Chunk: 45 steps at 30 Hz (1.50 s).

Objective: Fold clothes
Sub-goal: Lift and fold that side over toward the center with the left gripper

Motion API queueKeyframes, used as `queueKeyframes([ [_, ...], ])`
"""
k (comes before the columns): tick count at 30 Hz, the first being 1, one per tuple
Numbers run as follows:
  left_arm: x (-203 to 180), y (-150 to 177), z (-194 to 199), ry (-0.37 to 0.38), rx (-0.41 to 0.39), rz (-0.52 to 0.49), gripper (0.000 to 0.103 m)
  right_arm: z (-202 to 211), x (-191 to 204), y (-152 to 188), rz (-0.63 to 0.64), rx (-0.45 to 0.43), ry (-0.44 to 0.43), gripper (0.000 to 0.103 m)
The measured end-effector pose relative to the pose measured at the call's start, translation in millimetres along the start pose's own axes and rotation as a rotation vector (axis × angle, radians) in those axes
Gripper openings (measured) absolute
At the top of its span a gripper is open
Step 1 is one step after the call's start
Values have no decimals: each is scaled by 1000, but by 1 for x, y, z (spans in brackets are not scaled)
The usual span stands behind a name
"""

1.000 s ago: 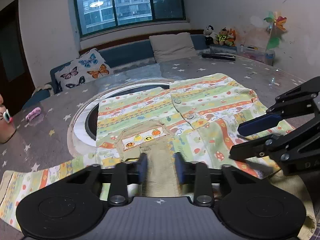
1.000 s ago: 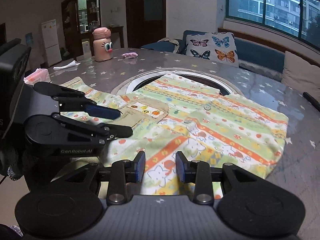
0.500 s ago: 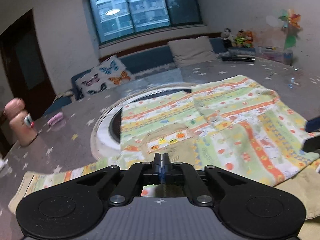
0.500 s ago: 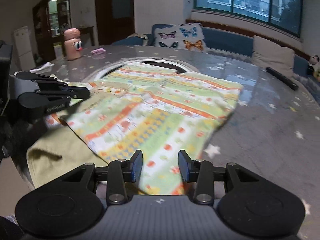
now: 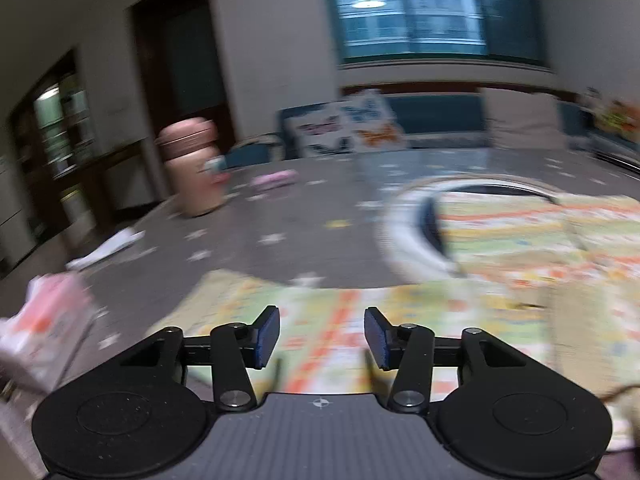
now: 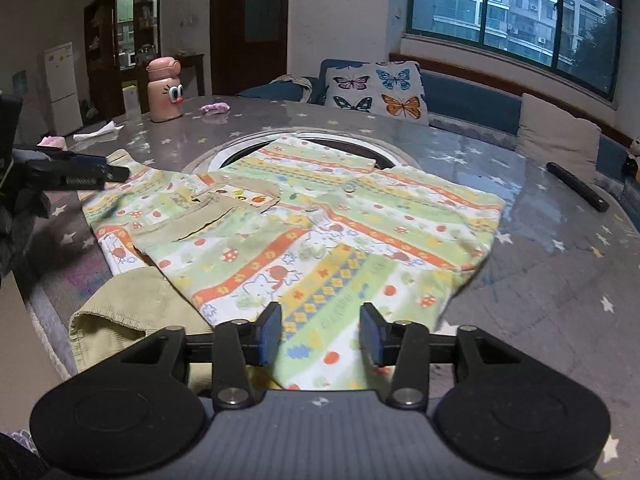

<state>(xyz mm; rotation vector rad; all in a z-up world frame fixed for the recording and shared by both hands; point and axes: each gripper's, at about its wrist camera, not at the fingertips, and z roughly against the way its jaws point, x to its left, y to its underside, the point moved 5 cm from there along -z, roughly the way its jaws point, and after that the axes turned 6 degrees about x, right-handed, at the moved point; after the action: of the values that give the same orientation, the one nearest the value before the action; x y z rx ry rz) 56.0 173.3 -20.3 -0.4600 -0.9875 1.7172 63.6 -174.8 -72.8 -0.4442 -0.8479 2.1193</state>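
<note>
A child's shirt (image 6: 320,232) with orange, green and yellow printed stripes lies spread flat on the grey star-patterned table (image 6: 560,272), partly over a round inset. Its khaki collar and pocket (image 6: 224,208) face up, and a plain green lining part (image 6: 132,300) hangs at the near edge. My right gripper (image 6: 319,333) is open and empty just above the shirt's near hem. My left gripper (image 5: 321,336) is open and empty over the shirt's left sleeve (image 5: 320,320); that view is motion-blurred. The left gripper also shows at the left in the right wrist view (image 6: 76,172).
A pink cartoon bottle (image 6: 163,90) stands at the far left of the table, with a pink cloth scrap (image 6: 215,108) and white tissues (image 6: 98,131) near it. A black remote (image 6: 578,186) lies at the right. A sofa with a butterfly cushion (image 6: 376,90) is behind.
My left gripper was shut half a second ago and is now open, and it has swung left toward the sleeve. My right gripper stays open and has shifted slightly.
</note>
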Motion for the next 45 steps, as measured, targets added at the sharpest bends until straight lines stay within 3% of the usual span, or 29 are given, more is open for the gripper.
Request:
queueKeyframes([
  [8, 76, 5, -28, -198, 75, 189, 58, -5, 1, 0, -12, 9, -2, 46],
  [15, 96, 9, -44, -177, 105, 249, 58, -7, 3, 0, -19, 13, -6, 46],
  [16, 97, 9, -45, -162, 105, 257, 54, -7, 3, 0, -19, 12, -6, 46],
  [18, 98, 8, -45, -122, 105, 281, 38, -7, 4, 0, -20, 10, -9, 46],
  [20, 95, 7, -43, -102, 106, 292, 15, -7, 5, 0, -21, 7, -9, 46],
  [21, 92, 6, -40, -85, 103, 300, 13, -6, 5, 0, -22, 6, -9, 46],
  [24, 77, -2, -23, -38, 62, 288, 10, -4, 4, -1, -28, -1, -10, 46],
  [31, 14, -32, 28, 174, -64, 184, 10, 3, -1, -3, -67, -19, -16, 46],
  [37, -42, -42, 55, 359, -63, 111, 10, 10, -6, -1, -89, -39, -10, 46],
  [45, -113, -56, 84, 533, -83, 16, 10, 18, -15, 5, -123, -61, -3, 46],
])
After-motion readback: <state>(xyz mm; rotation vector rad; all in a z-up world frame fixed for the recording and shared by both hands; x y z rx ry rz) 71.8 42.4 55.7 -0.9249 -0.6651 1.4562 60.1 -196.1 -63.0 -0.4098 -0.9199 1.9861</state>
